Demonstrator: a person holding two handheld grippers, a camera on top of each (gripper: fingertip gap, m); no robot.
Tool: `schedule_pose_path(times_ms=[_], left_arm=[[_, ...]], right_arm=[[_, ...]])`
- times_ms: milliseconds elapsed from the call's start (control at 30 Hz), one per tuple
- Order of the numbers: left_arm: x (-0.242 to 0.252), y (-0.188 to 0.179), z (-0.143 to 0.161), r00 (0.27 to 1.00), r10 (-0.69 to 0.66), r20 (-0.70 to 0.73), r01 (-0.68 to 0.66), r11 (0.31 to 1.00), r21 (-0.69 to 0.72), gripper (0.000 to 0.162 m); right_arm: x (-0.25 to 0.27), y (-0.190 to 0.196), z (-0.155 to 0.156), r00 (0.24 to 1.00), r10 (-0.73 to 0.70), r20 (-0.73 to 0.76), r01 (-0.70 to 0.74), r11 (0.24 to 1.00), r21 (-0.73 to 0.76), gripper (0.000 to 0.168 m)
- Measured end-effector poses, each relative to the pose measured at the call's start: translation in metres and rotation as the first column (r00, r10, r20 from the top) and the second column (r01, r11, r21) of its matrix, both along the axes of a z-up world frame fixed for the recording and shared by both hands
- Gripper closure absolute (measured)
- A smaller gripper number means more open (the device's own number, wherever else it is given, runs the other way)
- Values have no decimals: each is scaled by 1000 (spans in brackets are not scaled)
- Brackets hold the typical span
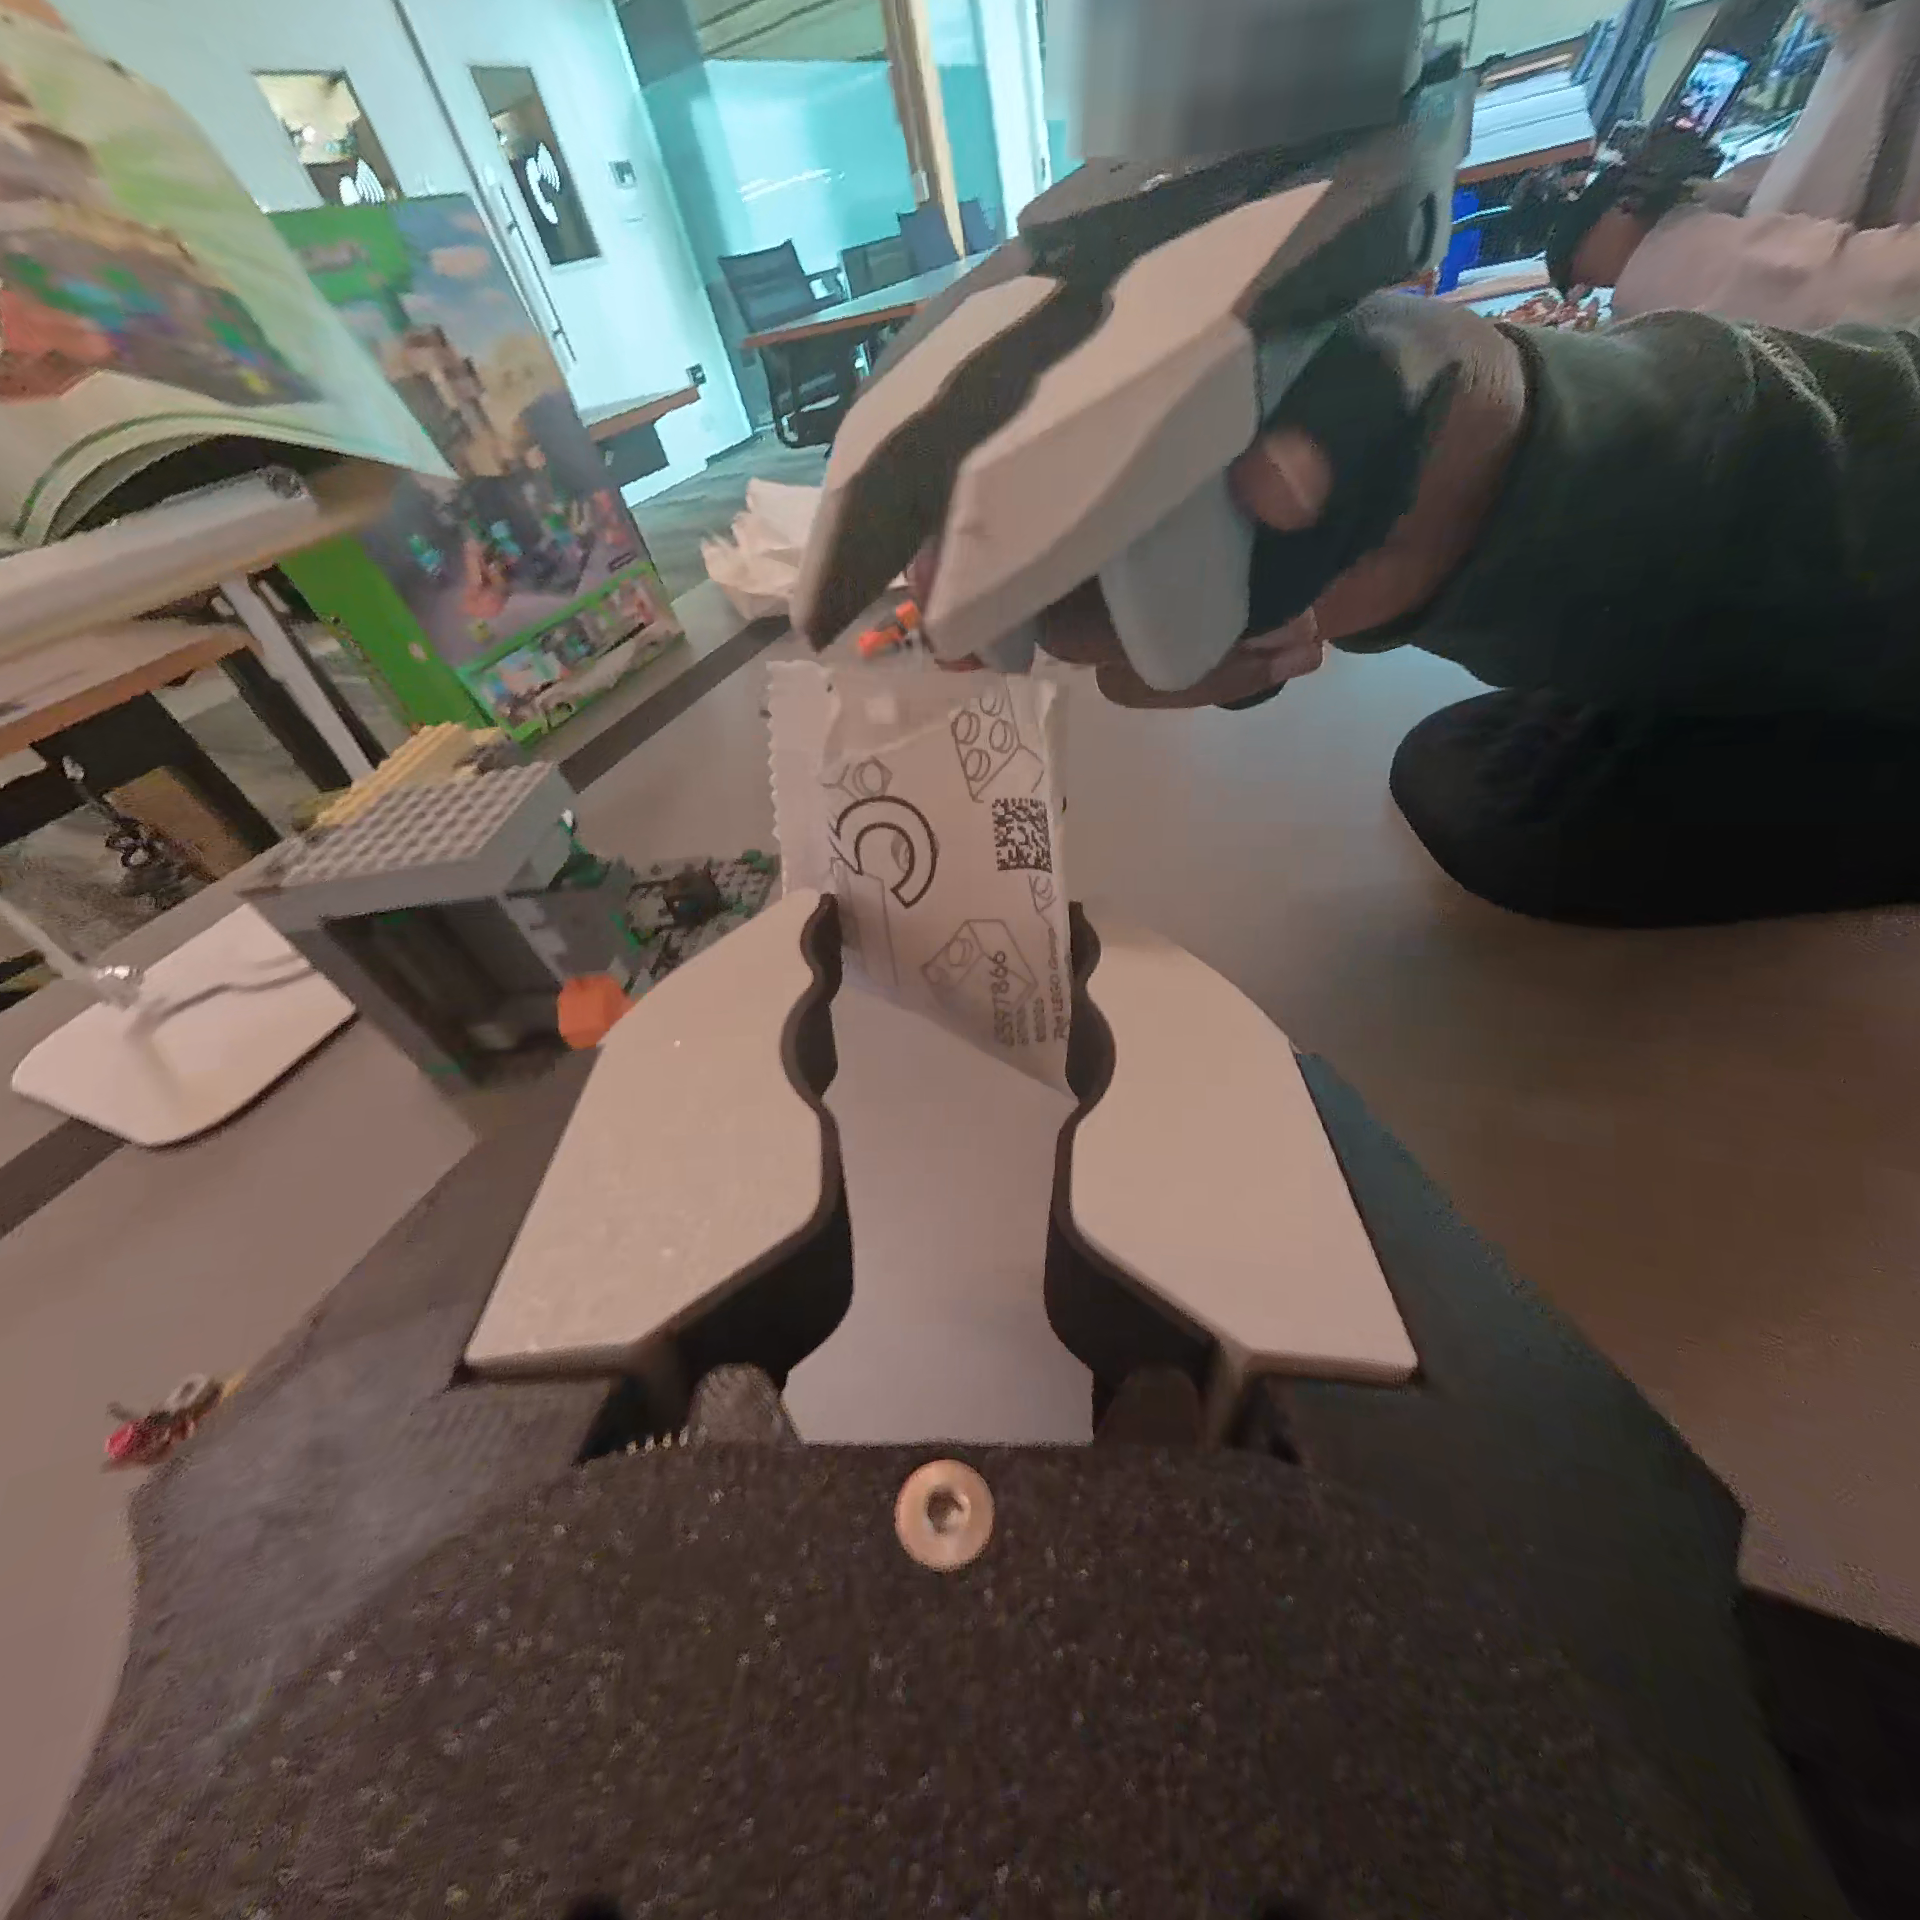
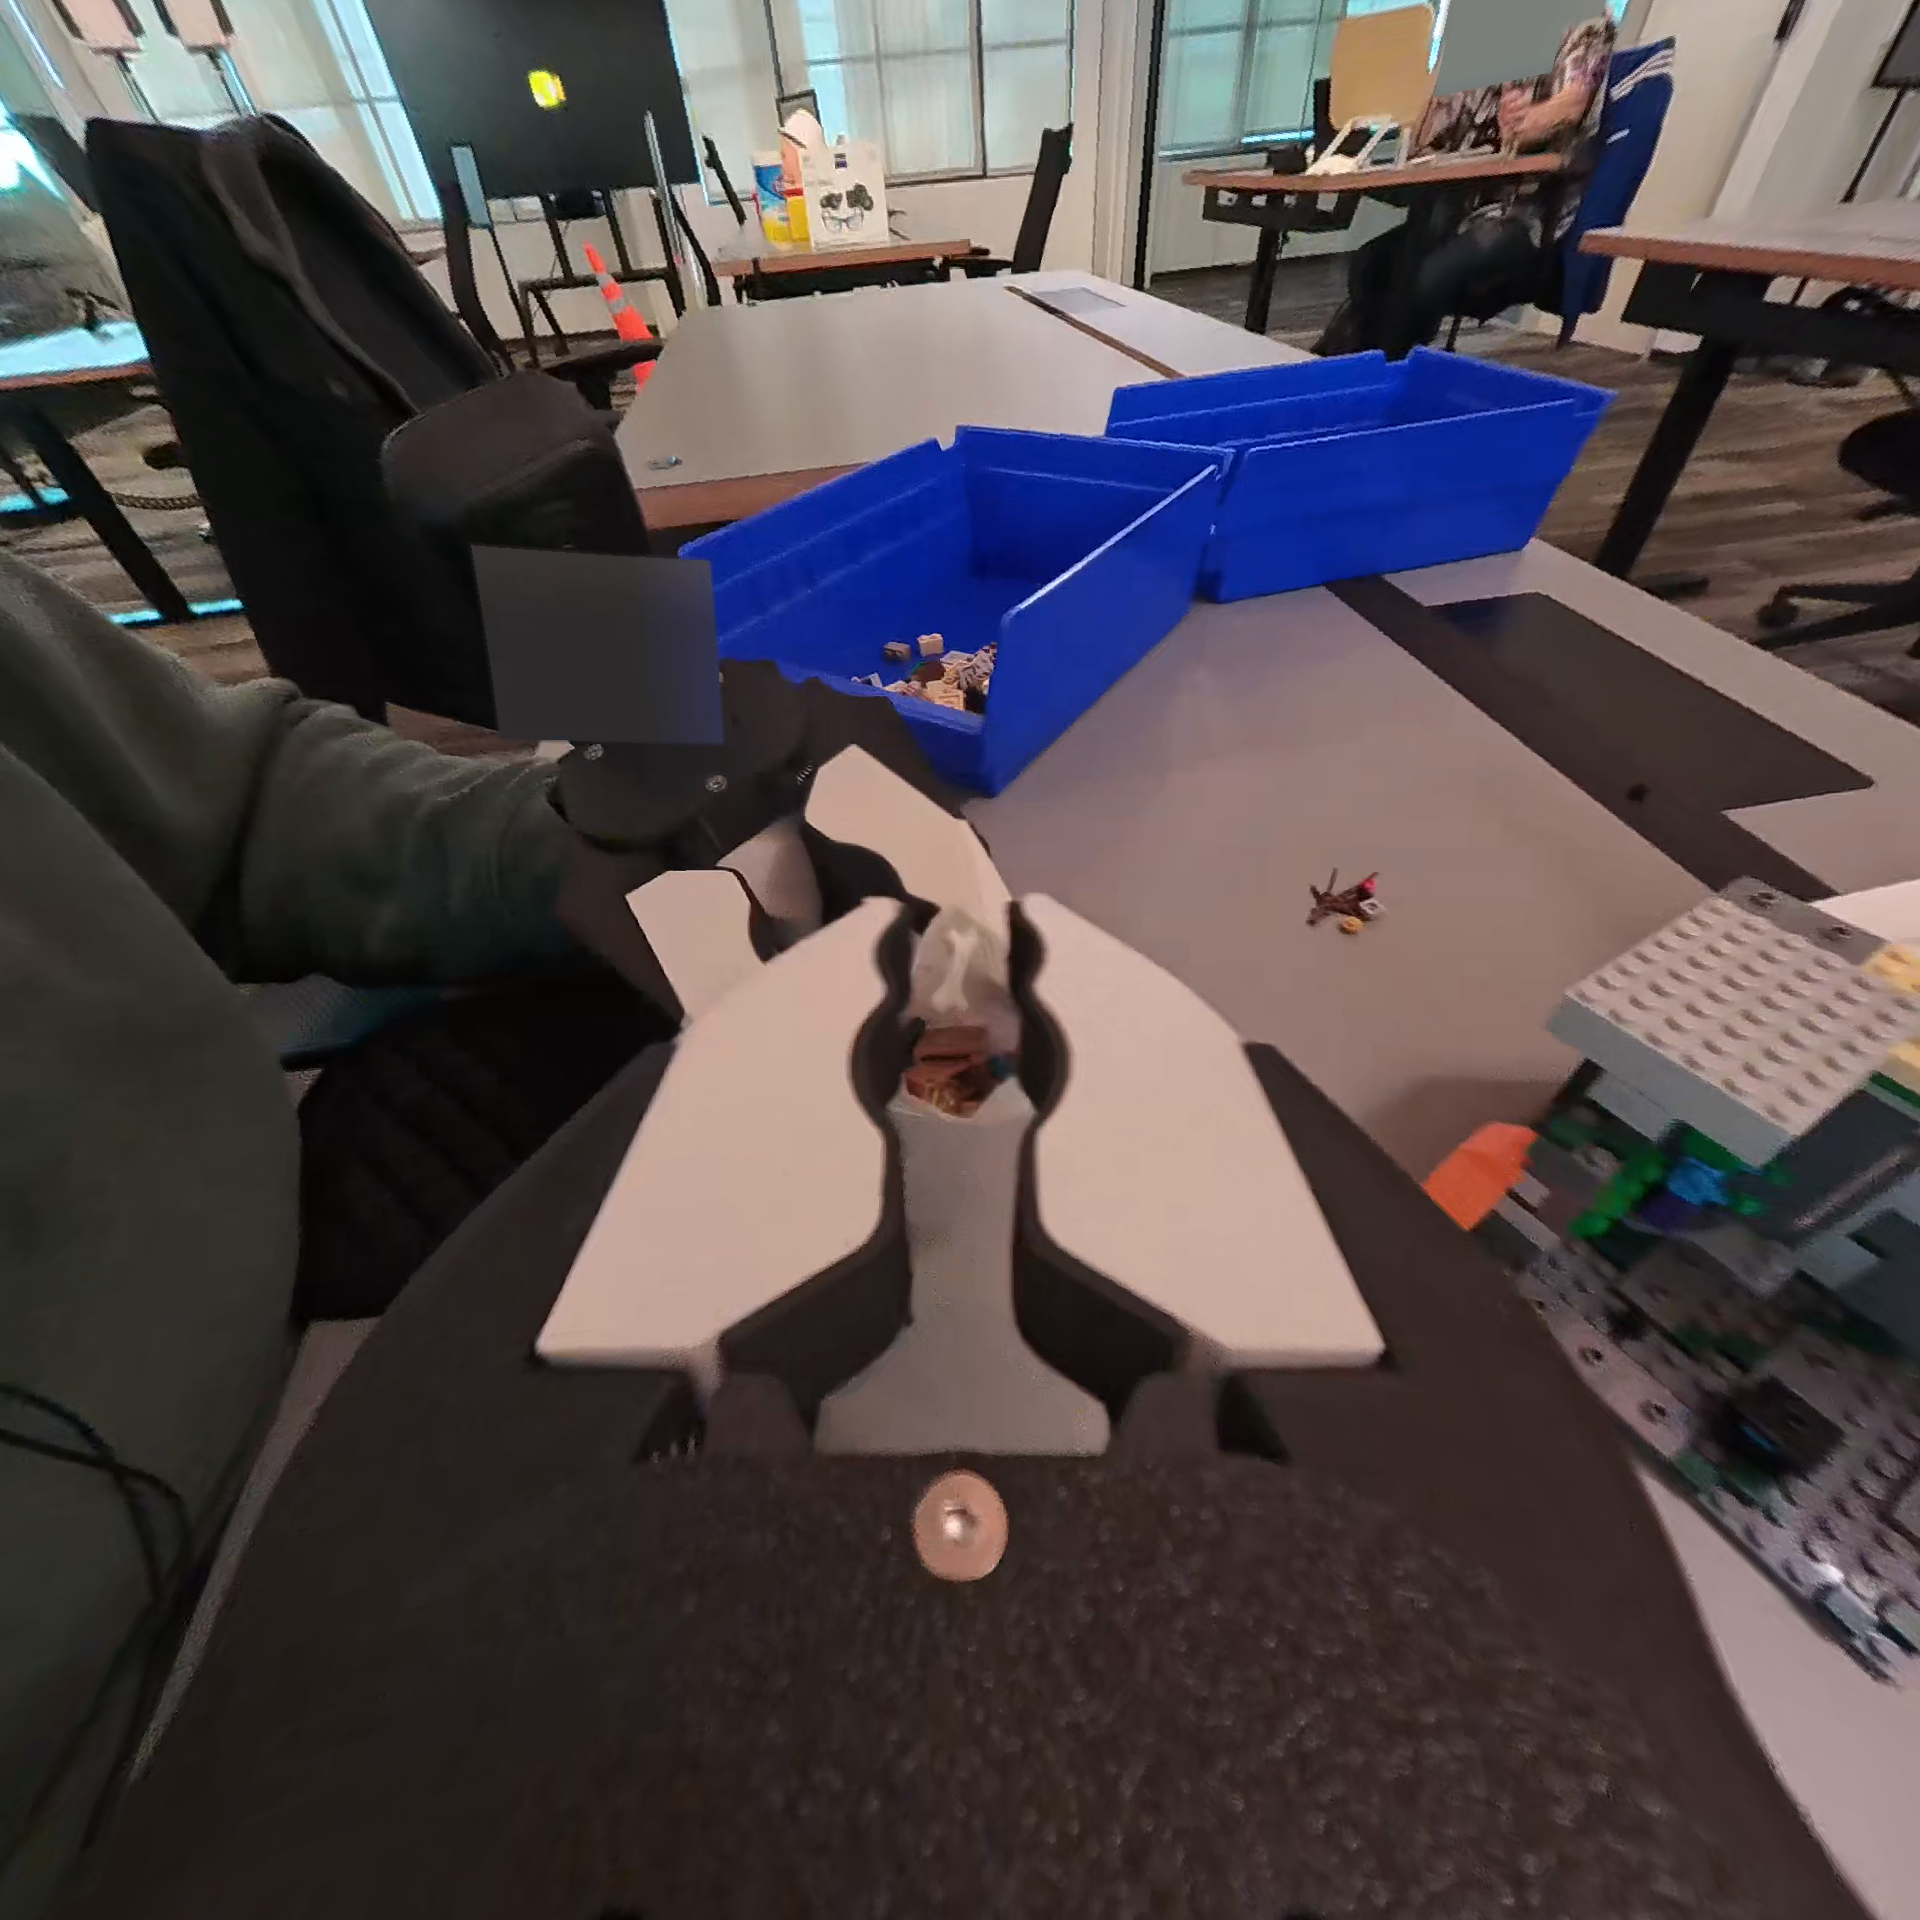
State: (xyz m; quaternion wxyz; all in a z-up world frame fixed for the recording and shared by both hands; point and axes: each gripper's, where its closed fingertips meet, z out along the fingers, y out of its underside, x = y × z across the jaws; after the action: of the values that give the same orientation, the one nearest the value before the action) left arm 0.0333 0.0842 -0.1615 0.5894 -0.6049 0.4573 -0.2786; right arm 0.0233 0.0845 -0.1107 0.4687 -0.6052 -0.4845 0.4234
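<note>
1. I am pinching the lower end of a white paper bag [image 1: 935, 831] in my left tool [image 1: 951, 935], closed on it, holding it upright above the surface [image 1: 1455, 1091].
2. My right tool [image 1: 883, 623] is gripping the bag's top edge, closed, so the mouth is staying up and the small bricks [image 2: 951, 1070] inside cannot spill.
3. The bag's bottom is hidden behind my left tool.

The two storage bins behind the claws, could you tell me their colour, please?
Solid blue bins, seen best in the right wrist view.
</note>
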Motion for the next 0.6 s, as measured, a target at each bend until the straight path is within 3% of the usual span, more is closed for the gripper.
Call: schedule_pose_path(times_ms=[133,333,600], left_arm=[[11,6,10,998,-34,46,32,999,37,121],[14,14,5,998,-24,61,21,999,39,121],[5,33,-14,988,132,-78,-121,984,134,122]], right_arm=[[19,5,4,1000,-22,-3,22,1000,20,142],[44,14,14,991,-40,-130,46,998,43,141],[68,40,-20,980,-131,-151,121,990,-76,139]])
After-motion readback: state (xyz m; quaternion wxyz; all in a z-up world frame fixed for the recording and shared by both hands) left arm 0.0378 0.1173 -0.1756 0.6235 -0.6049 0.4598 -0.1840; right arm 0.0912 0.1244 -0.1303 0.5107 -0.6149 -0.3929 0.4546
